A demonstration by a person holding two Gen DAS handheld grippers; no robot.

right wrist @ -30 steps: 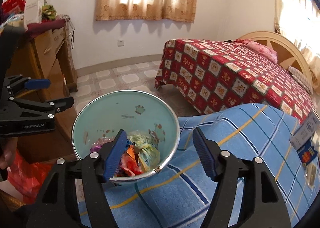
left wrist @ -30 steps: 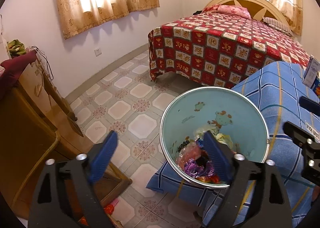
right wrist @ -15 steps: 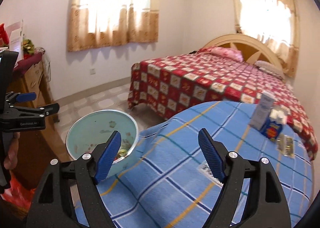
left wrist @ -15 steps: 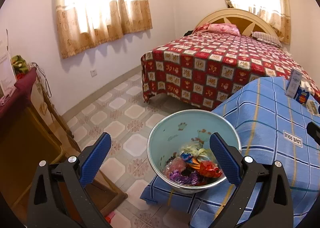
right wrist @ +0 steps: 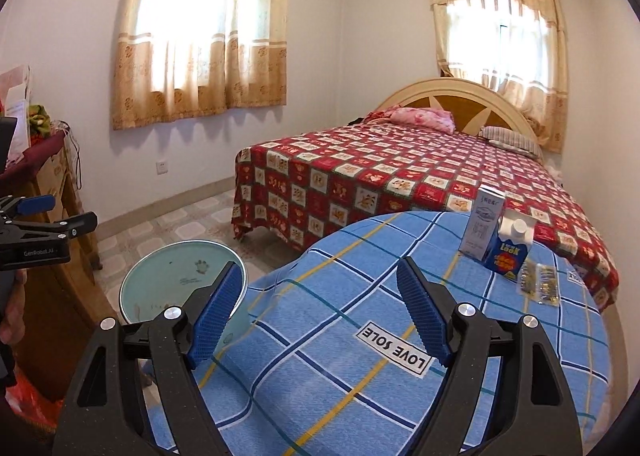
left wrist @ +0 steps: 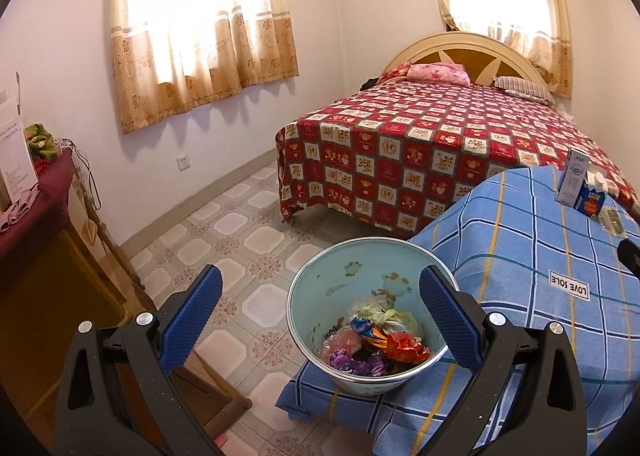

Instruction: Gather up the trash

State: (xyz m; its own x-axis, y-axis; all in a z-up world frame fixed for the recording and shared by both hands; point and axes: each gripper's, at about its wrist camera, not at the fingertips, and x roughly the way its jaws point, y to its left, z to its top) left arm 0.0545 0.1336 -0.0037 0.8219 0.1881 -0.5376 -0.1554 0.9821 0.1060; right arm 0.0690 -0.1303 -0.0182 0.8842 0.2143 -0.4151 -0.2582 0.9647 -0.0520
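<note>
Pale-green bin [left wrist: 320, 296] — crumpled wrappers [left wrist: 376, 344] inside; left hand-held gripper [left wrist: 320, 326] and right hand-held gripper [right wrist: 320, 314] both spread wide, holding nothing.

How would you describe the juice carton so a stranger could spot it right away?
Find the blue checked cloth in front of the bed. At its far right stand two cartons; the juice carton is the shorter, dark blue one with a white cap, beside the taller white box.

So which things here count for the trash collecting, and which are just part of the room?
Part of the job:
- trash bin, wrappers inside
- white carton
- blue carton
- clear packet
- left gripper and right gripper, both open and empty

Just lying about:
- bed
- blue checked cloth
- wooden cabinet
- curtains
</note>
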